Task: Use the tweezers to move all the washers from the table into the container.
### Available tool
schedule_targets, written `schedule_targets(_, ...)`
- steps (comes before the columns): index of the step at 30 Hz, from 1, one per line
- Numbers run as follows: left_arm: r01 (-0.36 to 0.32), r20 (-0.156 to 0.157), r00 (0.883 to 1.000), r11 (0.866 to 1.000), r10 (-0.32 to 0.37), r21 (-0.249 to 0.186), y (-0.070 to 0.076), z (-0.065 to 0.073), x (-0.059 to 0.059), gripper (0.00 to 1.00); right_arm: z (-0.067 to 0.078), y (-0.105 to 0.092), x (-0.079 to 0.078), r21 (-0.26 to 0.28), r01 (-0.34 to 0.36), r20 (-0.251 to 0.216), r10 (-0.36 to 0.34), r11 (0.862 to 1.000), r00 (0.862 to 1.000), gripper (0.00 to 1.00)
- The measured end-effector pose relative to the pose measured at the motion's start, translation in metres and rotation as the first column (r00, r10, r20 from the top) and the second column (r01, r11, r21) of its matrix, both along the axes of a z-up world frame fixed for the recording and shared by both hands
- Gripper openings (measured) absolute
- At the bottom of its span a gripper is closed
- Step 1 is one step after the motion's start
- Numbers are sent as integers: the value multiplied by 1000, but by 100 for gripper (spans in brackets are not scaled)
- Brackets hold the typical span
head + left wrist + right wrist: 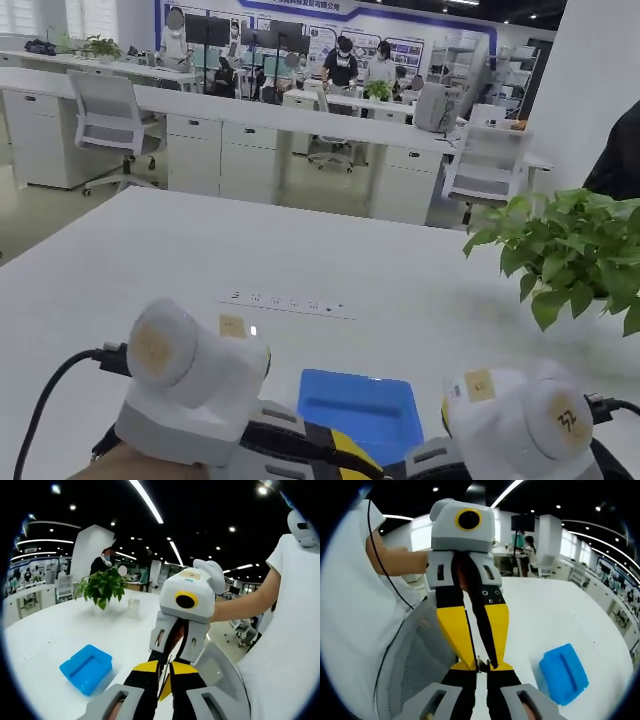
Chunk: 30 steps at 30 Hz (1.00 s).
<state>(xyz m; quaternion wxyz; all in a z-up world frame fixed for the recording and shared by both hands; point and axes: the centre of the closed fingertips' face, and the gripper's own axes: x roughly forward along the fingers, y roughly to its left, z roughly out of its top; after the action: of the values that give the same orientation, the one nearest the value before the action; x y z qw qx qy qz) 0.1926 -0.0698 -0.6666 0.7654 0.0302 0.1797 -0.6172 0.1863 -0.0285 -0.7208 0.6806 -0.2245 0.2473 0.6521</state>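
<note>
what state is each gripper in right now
left gripper: closed, anything held too small to tell
right gripper: closed, anything held too small to tell

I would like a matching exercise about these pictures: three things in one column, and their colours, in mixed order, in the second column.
Things:
1. container
2. plant
3. table

Colours:
A. green
B. white
C. blue

Right pairs: 1-C, 2-A, 3-B.

A leafy green plant (575, 250) stands at right; office chair (108, 100) and desks (250, 150) behind.
</note>
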Motion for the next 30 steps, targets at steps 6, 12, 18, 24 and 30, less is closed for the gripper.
schedule_targets(6,40,19,999,999,-40,2,-4,-2,-4,0,-6,1,-1,6,12,-32,-12,1000,999,3)
schedule_targets(12,36,42,998,999,-37,29,0,-3,4,0,-8,1,0,44,55,-59,-52,998,997,4)
schedule_targets(18,28,53,998,1000,-28,-2,7,11,10,0,-13,-3,4,80,122,-99,-114,989,989,9)
schedule_targets(24,29,51,998,999,-28,-21,12,23,10,0,-19,-6,3,118,170,-151,-152,978,977,12)
schedule_targets(30,32,49,998,999,-29,-44,12,29,9,0,-20,-8,3,136,193,-169,-169,972,971,11)
